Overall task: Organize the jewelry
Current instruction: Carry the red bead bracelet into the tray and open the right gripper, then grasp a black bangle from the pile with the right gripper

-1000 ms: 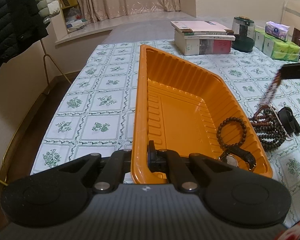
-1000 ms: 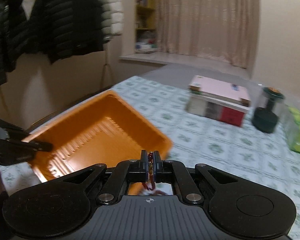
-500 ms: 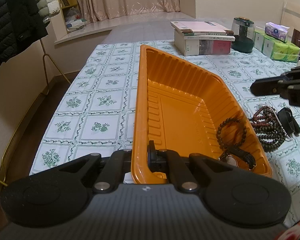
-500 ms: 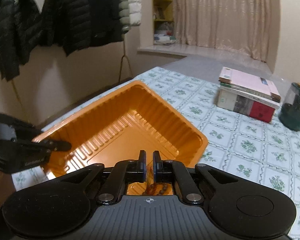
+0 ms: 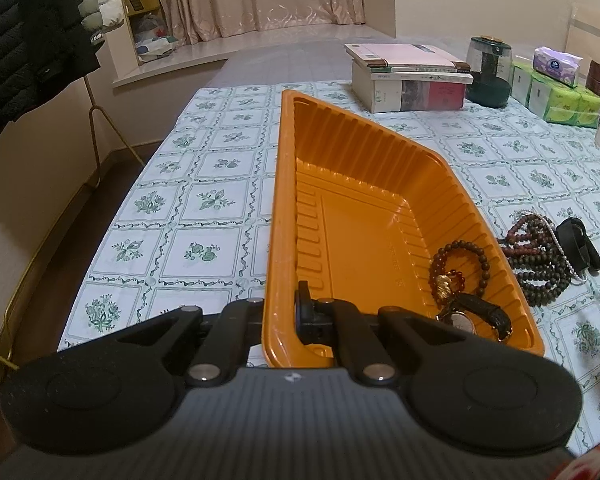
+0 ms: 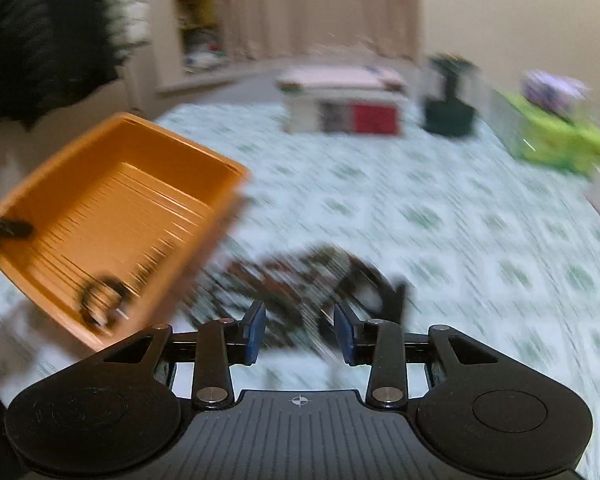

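Jewelry pile (image 6: pixel 300 280) lies before opening right gripper (image 6: pixel 300 330).

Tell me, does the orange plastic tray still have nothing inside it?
No, the orange plastic tray holds a dark bead bracelet and a wristwatch.

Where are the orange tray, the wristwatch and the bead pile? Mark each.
orange tray (image 5: pixel 288 184): left wrist view, left rim.
wristwatch (image 5: pixel 462 322): left wrist view, dial.
bead pile (image 5: pixel 540 264): left wrist view, middle strands.
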